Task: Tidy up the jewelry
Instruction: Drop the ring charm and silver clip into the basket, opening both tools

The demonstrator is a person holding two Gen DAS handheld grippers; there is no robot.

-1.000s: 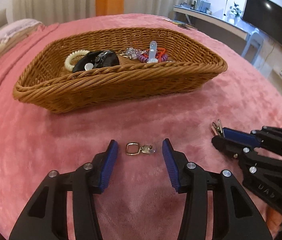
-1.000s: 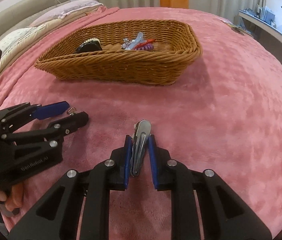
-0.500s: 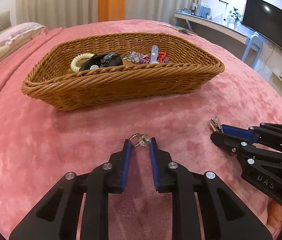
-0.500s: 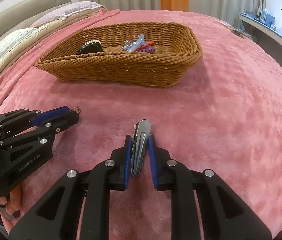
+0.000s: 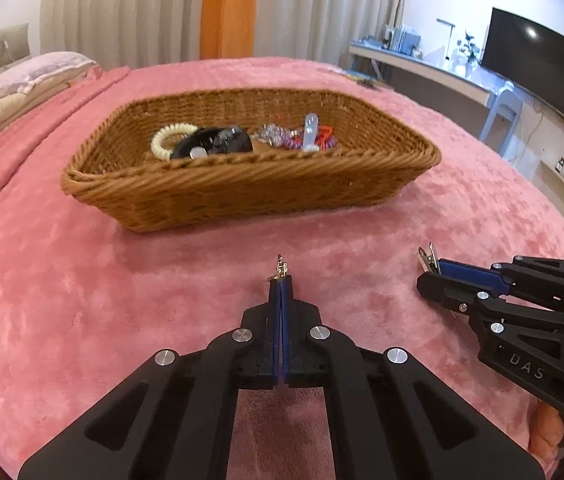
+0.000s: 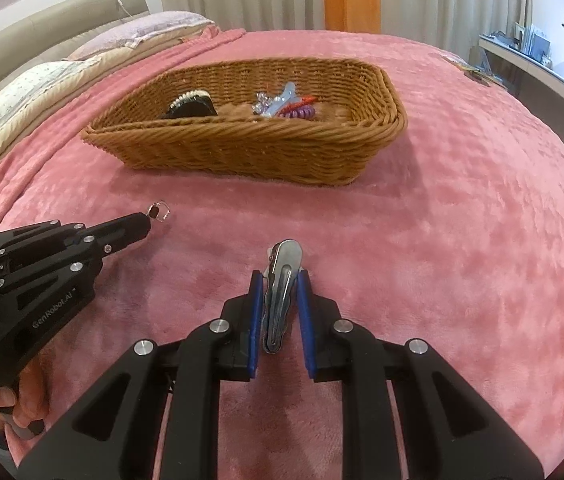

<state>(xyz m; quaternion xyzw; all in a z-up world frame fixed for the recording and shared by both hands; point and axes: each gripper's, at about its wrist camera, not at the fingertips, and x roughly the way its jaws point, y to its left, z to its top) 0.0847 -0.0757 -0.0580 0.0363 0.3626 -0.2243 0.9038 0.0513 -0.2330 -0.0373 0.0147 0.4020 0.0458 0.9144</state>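
Your left gripper (image 5: 280, 284) is clamped tight on a small gold earring (image 5: 280, 270), which pokes out past the pad tips above the pink bed (image 5: 61, 300). Your right gripper (image 6: 279, 280) pinches a silver hair clip (image 6: 279, 280) lengthwise between its blue pads (image 6: 255, 312). Ahead sits the wicker basket (image 5: 241, 196) — hair ties and clips inside — well apart from both grippers

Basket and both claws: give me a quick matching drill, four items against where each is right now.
Items:
1 metal hair clip
2 small gold earring
3 cream coil hair tie
4 wicker basket

Places:
a in the left claw
b on the pink blanket
c in the right claw
d inside the basket

Pairs: 1-c, 2-a, 3-d, 4-b
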